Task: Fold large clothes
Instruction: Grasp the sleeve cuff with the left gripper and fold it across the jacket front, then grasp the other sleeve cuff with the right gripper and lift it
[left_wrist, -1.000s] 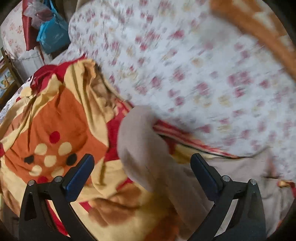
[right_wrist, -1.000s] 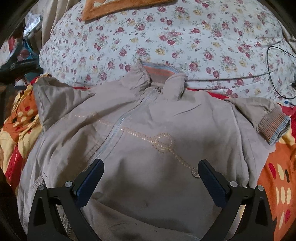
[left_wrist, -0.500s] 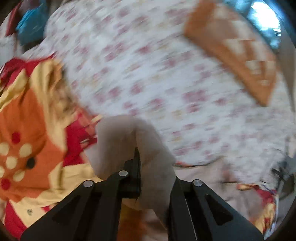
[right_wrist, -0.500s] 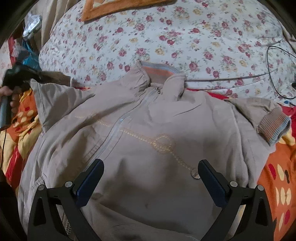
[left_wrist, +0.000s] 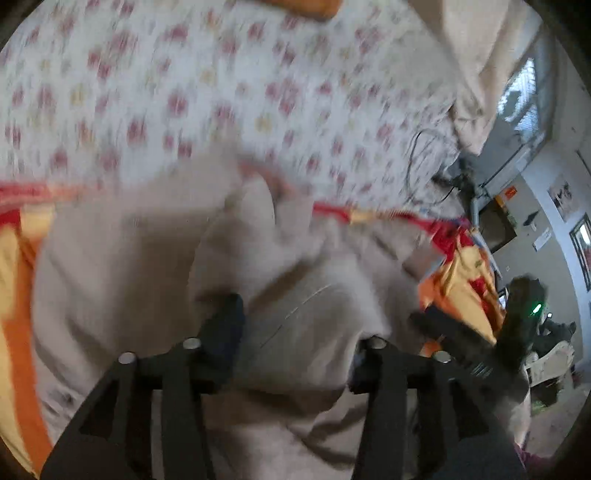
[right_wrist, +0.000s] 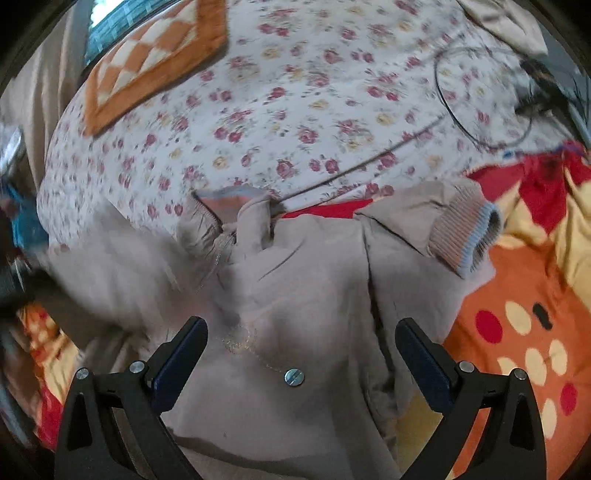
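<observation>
Jacket (right_wrist: 295, 295) flat on orange blanket (right_wrist: 517, 295), collar far, long axis near-far. Left gripper (left_wrist: 295, 332) clenched on left sleeve fabric, over chest. Right gripper (right_wrist: 301, 343) released, hovering; cuffed sleeve (right_wrist: 461, 232) lies far-right of jaws, nearer right gripper.

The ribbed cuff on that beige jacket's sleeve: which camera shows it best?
The right wrist view: the ribbed cuff lies sharp and unobstructed beside the jacket. The left wrist view is motion-blurred, and I cannot pick the cuff out there.
</observation>
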